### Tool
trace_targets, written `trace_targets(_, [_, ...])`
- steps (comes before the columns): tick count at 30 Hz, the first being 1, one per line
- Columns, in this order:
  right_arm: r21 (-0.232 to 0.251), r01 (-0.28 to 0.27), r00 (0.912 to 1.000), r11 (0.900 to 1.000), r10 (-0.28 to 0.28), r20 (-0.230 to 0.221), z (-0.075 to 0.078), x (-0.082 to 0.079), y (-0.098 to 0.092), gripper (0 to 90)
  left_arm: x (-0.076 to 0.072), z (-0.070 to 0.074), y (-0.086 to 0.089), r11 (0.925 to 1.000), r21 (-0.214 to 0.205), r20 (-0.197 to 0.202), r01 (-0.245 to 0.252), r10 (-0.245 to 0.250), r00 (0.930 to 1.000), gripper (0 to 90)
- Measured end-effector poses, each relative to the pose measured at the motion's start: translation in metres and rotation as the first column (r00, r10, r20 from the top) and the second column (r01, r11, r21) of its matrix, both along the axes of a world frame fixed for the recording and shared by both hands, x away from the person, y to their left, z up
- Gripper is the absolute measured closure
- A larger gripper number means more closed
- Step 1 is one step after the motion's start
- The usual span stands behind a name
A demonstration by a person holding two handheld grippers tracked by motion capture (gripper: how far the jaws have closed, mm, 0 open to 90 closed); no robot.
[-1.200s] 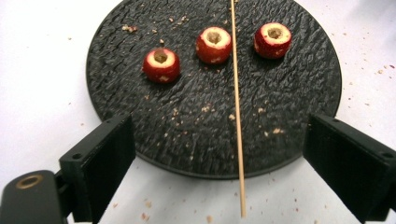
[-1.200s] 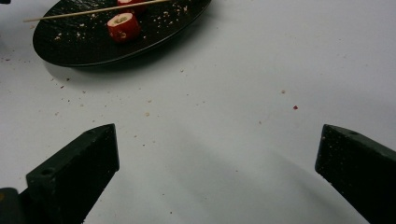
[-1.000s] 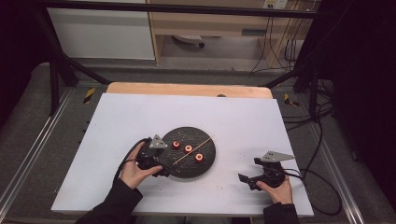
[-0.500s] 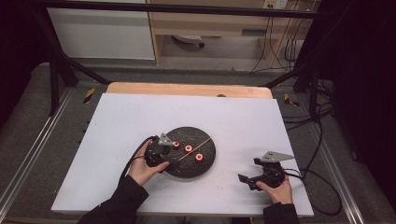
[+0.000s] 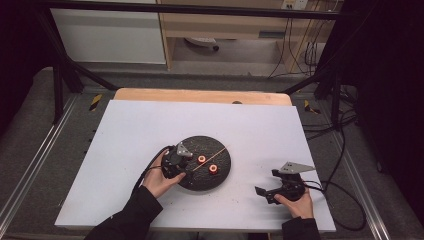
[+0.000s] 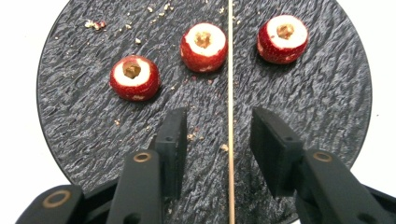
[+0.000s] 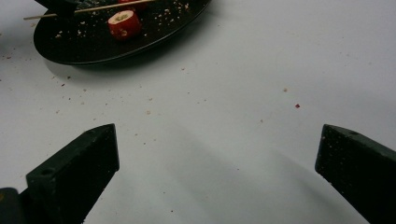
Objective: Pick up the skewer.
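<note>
- Three red, cored fruit pieces with pale cut tops and brownish hollow centres sit on a round black plate (image 6: pixel 70 116) with a rough, slate-like ripple: one (image 6: pixel 134 77) at the plate's left, one (image 6: pixel 204 46) in the middle, one (image 6: pixel 282 38) at its right, as the left gripper view frames them.
- One thin, straight wooden skewer (image 6: pixel 230 93) lies flat across the plate, just beside the middle piece and between it and the right one.
- Left gripper (image 6: pixel 217 137), of matte black plastic with brass-coloured pivots, hangs over the plate's near part with its jaws released, one on each side of the skewer; neither touches it.
- Right gripper (image 7: pixel 217 156) rests low over bare table to the plate's right, well apart from it, jaws spread wide and empty.
- High view adds both of the person's hands: left hand (image 5: pixel 161 181) at the plate's left edge, right hand (image 5: pixel 295 200).
- Crumbs speckle the plate and the smooth white tabletop (image 5: pixel 150 130).
- Beyond the plate runs the table's wooden far edge (image 5: pixel 200 95), then grey floor and dangling cables (image 5: pixel 300 50).
</note>
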State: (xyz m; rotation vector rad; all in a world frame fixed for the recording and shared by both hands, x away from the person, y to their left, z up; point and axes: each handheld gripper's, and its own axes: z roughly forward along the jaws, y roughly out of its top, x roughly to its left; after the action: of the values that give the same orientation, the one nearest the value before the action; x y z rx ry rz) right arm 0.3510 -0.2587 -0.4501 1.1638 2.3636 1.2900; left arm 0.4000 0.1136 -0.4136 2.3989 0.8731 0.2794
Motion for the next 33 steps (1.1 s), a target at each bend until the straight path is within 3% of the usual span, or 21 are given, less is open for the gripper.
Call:
trace_targets(21, [0.000, -0.004, 1.0000, 1.0000, 0.004, -0.006, 0.000, 0.000, 0.000, 0.7, 0.004, -0.003, -0.010, 0.9969, 0.063, -0.087, 0.048, -0.042, 0.9953, 83.9])
trace_targets(33, [-0.001, -0.005, 1.0000, 1.0000, 0.005, -0.007, 0.000, 0.000, 0.000, 0.7, 0.004, -0.002, -0.012, 0.9939, 0.089, -0.095, 0.065, -0.057, 0.9939, 87.5])
